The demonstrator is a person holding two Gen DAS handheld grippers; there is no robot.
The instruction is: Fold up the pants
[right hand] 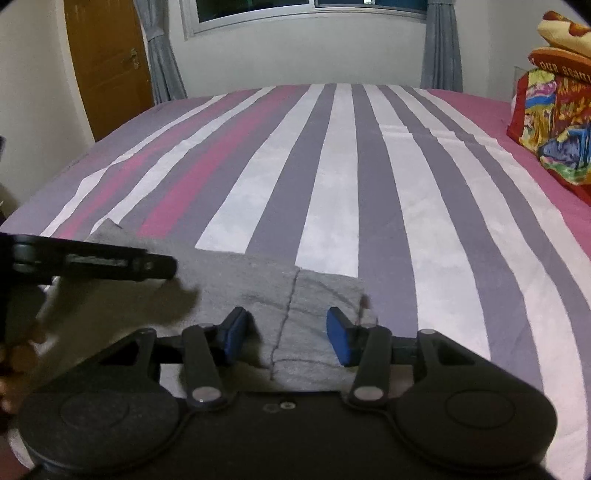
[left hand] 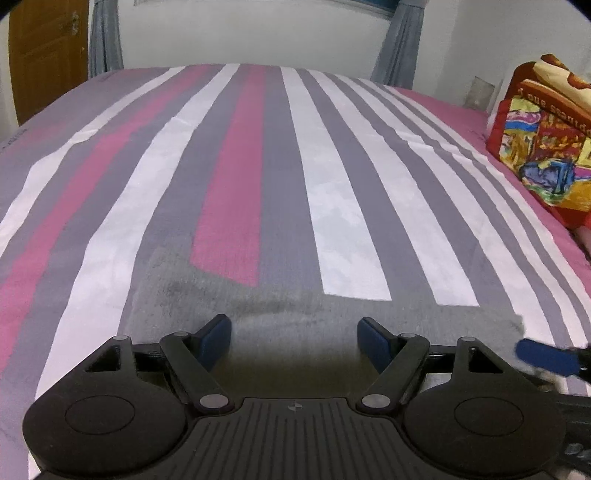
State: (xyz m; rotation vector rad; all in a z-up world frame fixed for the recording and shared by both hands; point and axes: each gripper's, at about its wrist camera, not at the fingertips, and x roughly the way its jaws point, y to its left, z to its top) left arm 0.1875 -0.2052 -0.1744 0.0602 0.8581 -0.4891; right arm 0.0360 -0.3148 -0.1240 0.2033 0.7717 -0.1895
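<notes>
Grey pants (left hand: pixel 295 317) lie flat on the near part of the striped bed sheet (left hand: pixel 332 206). In the right wrist view a seam runs down the pants (right hand: pixel 258 284). My left gripper (left hand: pixel 294 341) is open just over the cloth, and nothing sits between its blue pads. Its black body shows side-on at the left of the right wrist view, left gripper (right hand: pixel 159 266), with a hand (right hand: pixel 11 369) behind it. My right gripper (right hand: pixel 287 336) is open, its blue pads on either side of the seam and not pinching the cloth. One of its blue fingertips (left hand: pixel 543 356) shows at the right edge of the pants.
A stack of colourful cushions (left hand: pixel 546 140) sits at the bed's right side. Beyond the bed are a white wall, grey curtains (right hand: pixel 162 66), a window (right hand: pixel 295 11) and a brown door (right hand: pixel 107 66). Striped sheet stretches far ahead of both grippers.
</notes>
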